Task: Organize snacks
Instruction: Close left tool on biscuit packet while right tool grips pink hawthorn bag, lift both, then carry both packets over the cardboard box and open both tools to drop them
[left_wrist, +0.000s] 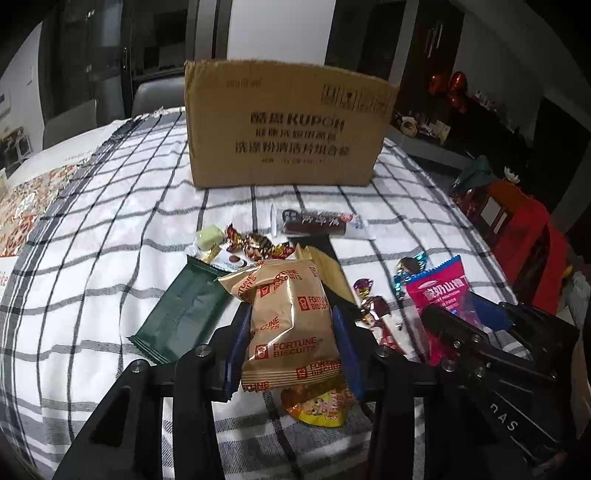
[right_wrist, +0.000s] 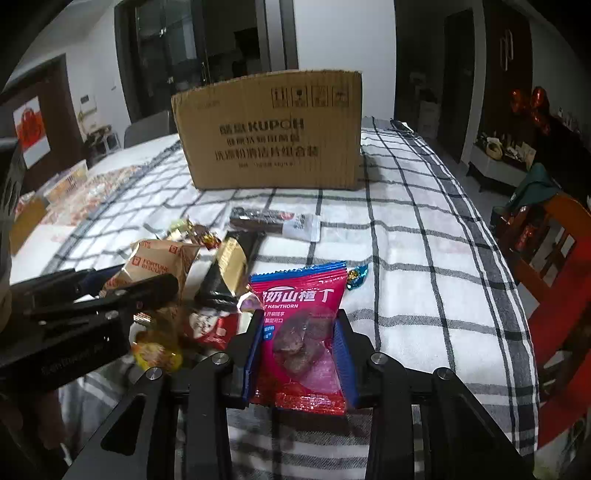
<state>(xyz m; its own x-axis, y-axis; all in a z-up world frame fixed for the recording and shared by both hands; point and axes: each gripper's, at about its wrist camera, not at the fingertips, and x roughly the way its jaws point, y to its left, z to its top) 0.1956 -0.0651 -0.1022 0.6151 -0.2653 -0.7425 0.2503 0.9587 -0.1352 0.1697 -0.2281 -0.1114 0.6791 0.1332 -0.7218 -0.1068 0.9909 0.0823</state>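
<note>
My left gripper (left_wrist: 291, 343) has its blue pads pinched on the sides of the gold Fortune Biscuits packet (left_wrist: 291, 325), jaws narrowed to the packet's width. My right gripper (right_wrist: 301, 347) is likewise clamped on the pink hawthorn packet (right_wrist: 301, 332). Both packets sit on the near side of the cardboard box (left_wrist: 286, 125), on the checked cloth (left_wrist: 110, 229). Between box and biscuits: green wrapper (left_wrist: 181, 317), loose candies (left_wrist: 255, 245), dark bar (left_wrist: 317, 221). Yellow packet (left_wrist: 321, 406) lies nearest me.
</note>
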